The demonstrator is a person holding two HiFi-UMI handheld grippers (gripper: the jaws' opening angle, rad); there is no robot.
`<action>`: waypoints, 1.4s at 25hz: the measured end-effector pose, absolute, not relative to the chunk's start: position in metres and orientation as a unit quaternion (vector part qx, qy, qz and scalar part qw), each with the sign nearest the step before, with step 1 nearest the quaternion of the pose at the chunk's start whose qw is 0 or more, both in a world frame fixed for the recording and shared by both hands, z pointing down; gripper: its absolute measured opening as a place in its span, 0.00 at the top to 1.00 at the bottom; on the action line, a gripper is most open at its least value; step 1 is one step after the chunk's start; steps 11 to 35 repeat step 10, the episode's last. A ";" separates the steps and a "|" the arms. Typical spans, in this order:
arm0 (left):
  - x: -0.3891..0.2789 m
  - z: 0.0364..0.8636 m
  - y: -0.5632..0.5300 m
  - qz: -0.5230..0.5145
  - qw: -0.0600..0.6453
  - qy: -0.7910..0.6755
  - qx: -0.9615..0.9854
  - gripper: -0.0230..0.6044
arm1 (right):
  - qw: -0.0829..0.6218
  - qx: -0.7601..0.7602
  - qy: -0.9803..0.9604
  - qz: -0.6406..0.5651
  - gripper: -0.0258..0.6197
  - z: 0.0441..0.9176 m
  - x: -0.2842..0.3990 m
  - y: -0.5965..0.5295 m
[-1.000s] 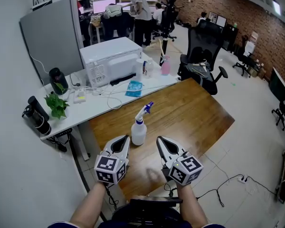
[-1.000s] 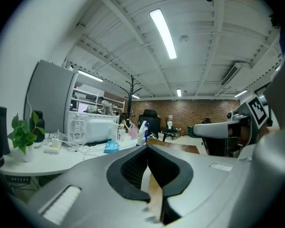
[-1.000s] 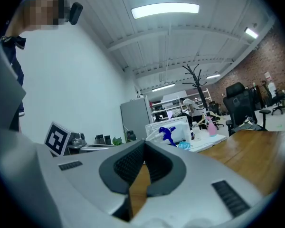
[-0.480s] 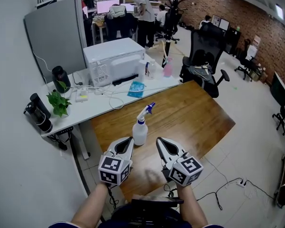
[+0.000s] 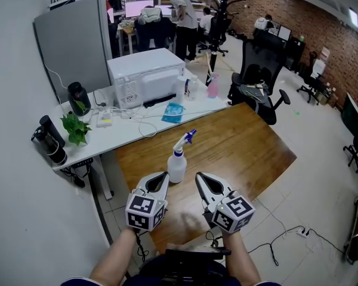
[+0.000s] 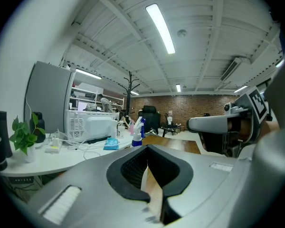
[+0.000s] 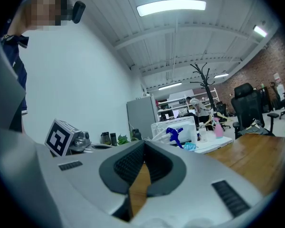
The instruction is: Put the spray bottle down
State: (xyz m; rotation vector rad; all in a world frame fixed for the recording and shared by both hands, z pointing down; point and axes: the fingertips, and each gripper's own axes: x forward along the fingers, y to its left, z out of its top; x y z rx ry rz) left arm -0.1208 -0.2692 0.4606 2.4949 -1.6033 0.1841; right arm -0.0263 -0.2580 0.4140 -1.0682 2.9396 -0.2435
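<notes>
The spray bottle (image 5: 176, 165) stands upright on the wooden table (image 5: 244, 145), a little below the middle of the head view, with its blue nozzle pointing toward the upper right. Nothing holds it. The left gripper (image 5: 161, 176) sits just beside the bottle, below and to its left, and the right gripper (image 5: 201, 176) lies below and to its right; the bottle is just above the gap between their tips and apart from both.

In the left gripper view the left gripper (image 6: 147, 148) has its jaws pressed together with nothing between them. The spray bottle (image 6: 137, 132) shows small, just above and left of the jaw tips, and the right gripper (image 6: 217, 124) fills the right side of the frame.

In the right gripper view the right gripper (image 7: 143, 145) also has its jaws closed on nothing. The spray bottle (image 7: 176, 136) shows only its blue head, just right of the tips.

Above the wooden table in the head view, a white desk (image 5: 122, 137) carries a white appliance (image 5: 148, 75), a pink bottle (image 5: 213, 83) and a potted plant (image 5: 76, 128), and a black office chair (image 5: 258, 76) stands at the upper right
</notes>
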 end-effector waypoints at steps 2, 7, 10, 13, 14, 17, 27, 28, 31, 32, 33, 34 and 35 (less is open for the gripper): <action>-0.122 0.462 -0.270 0.063 0.086 -0.538 0.836 0.95 | 0.000 -0.339 0.937 -0.079 0.96 0.416 -0.027 -0.258; -0.121 0.463 -0.270 0.065 0.089 -0.536 0.837 0.95 | -0.002 -0.338 0.938 -0.077 0.96 0.415 -0.028 -0.259; -0.119 0.464 -0.269 0.067 0.090 -0.533 0.839 0.95 | -0.004 -0.337 0.938 -0.079 0.96 0.416 -0.029 -0.258; -0.119 0.464 -0.269 0.067 0.090 -0.533 0.839 0.95 | -0.004 -0.337 0.938 -0.079 0.96 0.416 -0.029 -0.258; -0.119 0.464 -0.269 0.067 0.090 -0.533 0.839 0.95 | -0.004 -0.337 0.938 -0.079 0.96 0.416 -0.029 -0.258; -0.119 0.464 -0.269 0.067 0.090 -0.533 0.839 0.95 | -0.004 -0.337 0.938 -0.079 0.96 0.416 -0.029 -0.258; -0.119 0.464 -0.269 0.067 0.090 -0.533 0.839 0.95 | -0.004 -0.337 0.938 -0.079 0.96 0.416 -0.029 -0.258; -0.119 0.464 -0.269 0.067 0.090 -0.533 0.839 0.95 | -0.004 -0.337 0.938 -0.079 0.96 0.416 -0.029 -0.258; -0.119 0.464 -0.269 0.067 0.090 -0.533 0.839 0.95 | -0.004 -0.337 0.938 -0.079 0.96 0.416 -0.029 -0.258; -0.119 0.464 -0.269 0.067 0.090 -0.533 0.839 0.95 | -0.004 -0.337 0.938 -0.079 0.96 0.416 -0.029 -0.258; -0.119 0.464 -0.269 0.067 0.090 -0.533 0.839 0.95 | -0.004 -0.337 0.938 -0.079 0.96 0.416 -0.029 -0.258; -0.119 0.464 -0.269 0.067 0.090 -0.533 0.839 0.95 | -0.004 -0.337 0.938 -0.079 0.96 0.416 -0.029 -0.258; -0.119 0.464 -0.269 0.067 0.090 -0.533 0.839 0.95 | -0.004 -0.337 0.938 -0.079 0.96 0.416 -0.029 -0.258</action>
